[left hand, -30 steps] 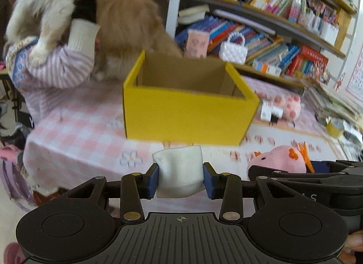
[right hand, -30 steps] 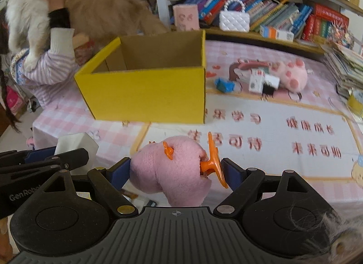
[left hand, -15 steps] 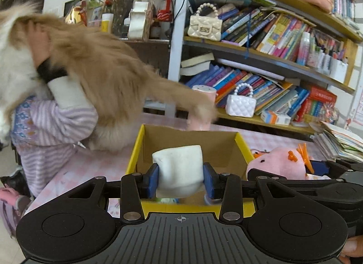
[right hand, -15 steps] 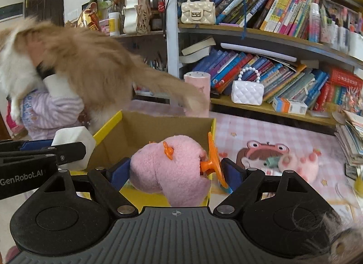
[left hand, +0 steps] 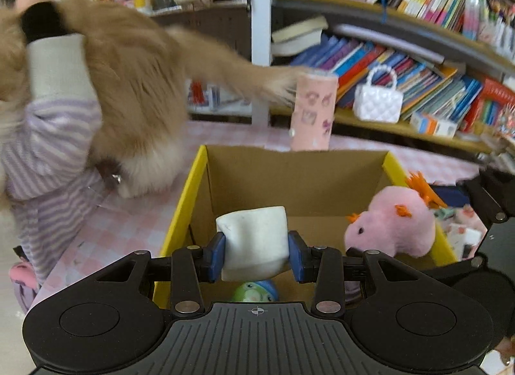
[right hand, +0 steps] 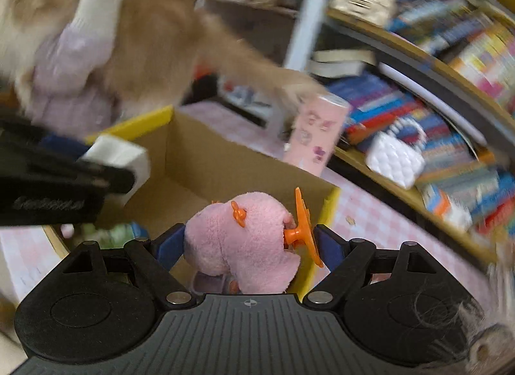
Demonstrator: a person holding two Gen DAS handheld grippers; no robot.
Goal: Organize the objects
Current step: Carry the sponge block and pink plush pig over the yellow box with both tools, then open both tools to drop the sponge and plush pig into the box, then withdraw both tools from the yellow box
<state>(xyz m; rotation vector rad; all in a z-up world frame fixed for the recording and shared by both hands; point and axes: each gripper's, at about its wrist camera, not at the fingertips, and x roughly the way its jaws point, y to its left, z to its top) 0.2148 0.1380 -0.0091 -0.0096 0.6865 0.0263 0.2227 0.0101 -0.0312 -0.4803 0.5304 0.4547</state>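
Left wrist view, left to right: a person in a striped purple sleeve (left hand: 48, 136) holds up a long-haired tan animal (left hand: 135, 85) beside the table, its tail reaching a pink cylinder (left hand: 313, 110) behind the yellow box (left hand: 183, 201). The left gripper (left hand: 256, 254), angled downward, is clamped on a white squashy block (left hand: 254, 239) held over the box's open top — a small green-and-blue toy (left hand: 256, 289) lies inside, below it. At right, the right gripper (right hand: 249, 243), also tilted down and seen from its own camera in a blurred frame, pinches a pink plush toy (right hand: 244, 239) with orange fins above the box's right-hand corner. Books fill the shelves (left hand: 418, 36) behind — a white quilted handbag (left hand: 378, 101) sits among them.
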